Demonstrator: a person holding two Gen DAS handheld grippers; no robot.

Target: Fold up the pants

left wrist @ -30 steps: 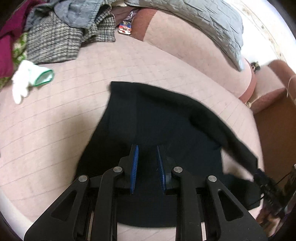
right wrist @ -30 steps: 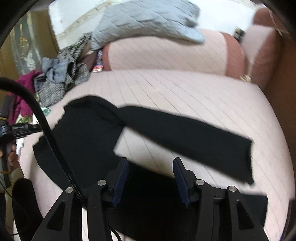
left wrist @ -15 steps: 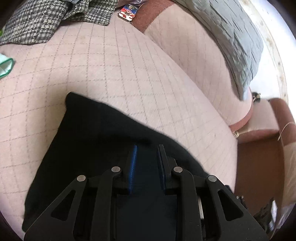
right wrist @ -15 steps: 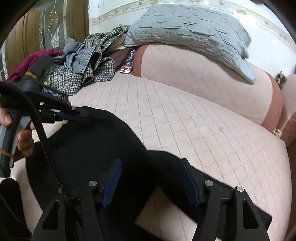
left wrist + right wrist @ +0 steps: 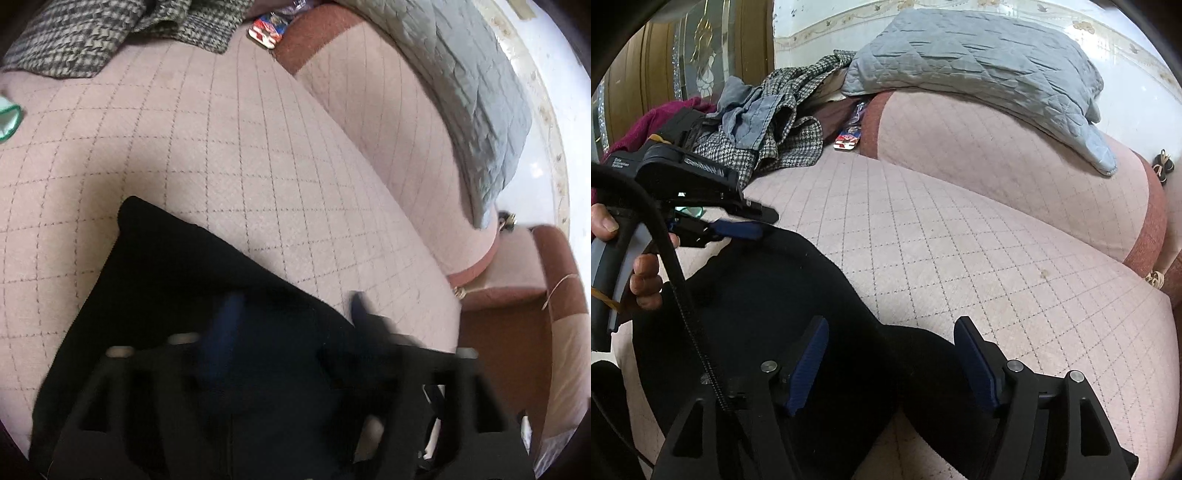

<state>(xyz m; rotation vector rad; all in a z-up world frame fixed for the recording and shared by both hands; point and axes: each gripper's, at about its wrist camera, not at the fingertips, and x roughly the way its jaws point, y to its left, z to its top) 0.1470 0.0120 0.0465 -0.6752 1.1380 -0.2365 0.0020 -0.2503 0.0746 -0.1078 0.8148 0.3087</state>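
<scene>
Black pants (image 5: pixel 177 280) lie folded on the pink quilted sofa seat (image 5: pixel 221 155). My left gripper (image 5: pixel 291 314) hovers just over their upper edge, blurred, its jaws opening wide; the cloth lies under them and no pad presses on it. In the right wrist view the pants (image 5: pixel 757 295) spread to the lower left. My right gripper (image 5: pixel 892 343) is low over their right fold, jaws still opening, pads apart from the cloth. The left gripper (image 5: pixel 753 221) shows at the pants' far left corner, held by a hand (image 5: pixel 646 280).
A heap of houndstooth and grey clothes (image 5: pixel 768 125) lies at the back left. A grey quilted pillow (image 5: pixel 979 70) rests on the backrest (image 5: pixel 997 162), with a red and blue packet (image 5: pixel 847 140) beside it. A brown armrest (image 5: pixel 554 266) ends the seat on the right.
The pant leg that lay spread to the right has been brought over onto the rest. My left jaws, shut on the cloth before, have sprung apart and let go. The right jaws widened.
</scene>
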